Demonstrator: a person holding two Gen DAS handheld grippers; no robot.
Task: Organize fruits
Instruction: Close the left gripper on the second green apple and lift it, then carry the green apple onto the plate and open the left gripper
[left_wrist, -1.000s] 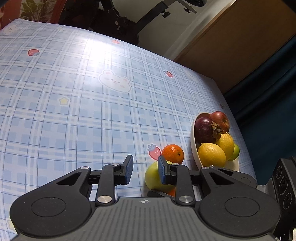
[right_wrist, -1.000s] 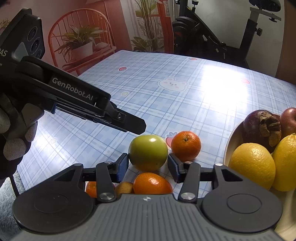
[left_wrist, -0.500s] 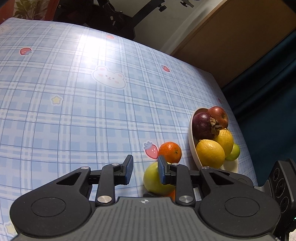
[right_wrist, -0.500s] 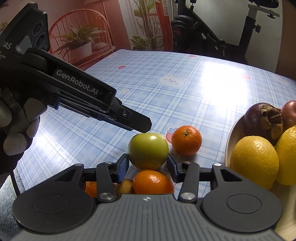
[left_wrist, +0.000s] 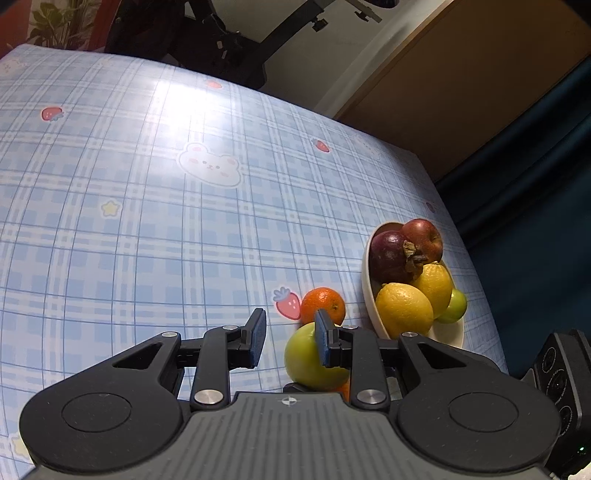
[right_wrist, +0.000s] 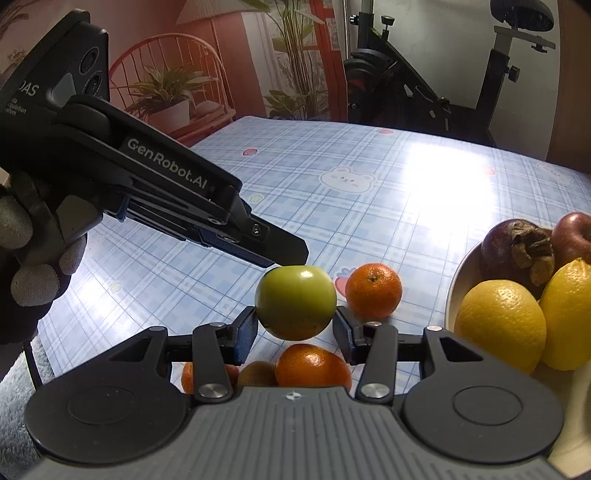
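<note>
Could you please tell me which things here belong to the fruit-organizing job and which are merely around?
Job: green apple, mandarin, orange, bowl, lemons, right gripper, left gripper.
Around: exercise bike, potted plant, tablecloth.

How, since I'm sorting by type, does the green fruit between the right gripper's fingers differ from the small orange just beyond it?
Colour: the green fruit is smooth and yellow-green; the small orange is orange with dimpled skin.
Size: the green fruit looks larger than the small orange in both views.
Place: the green fruit sits between the right gripper's fingers; the small orange lies free on the table.
Both are round and outside the bowl.
</note>
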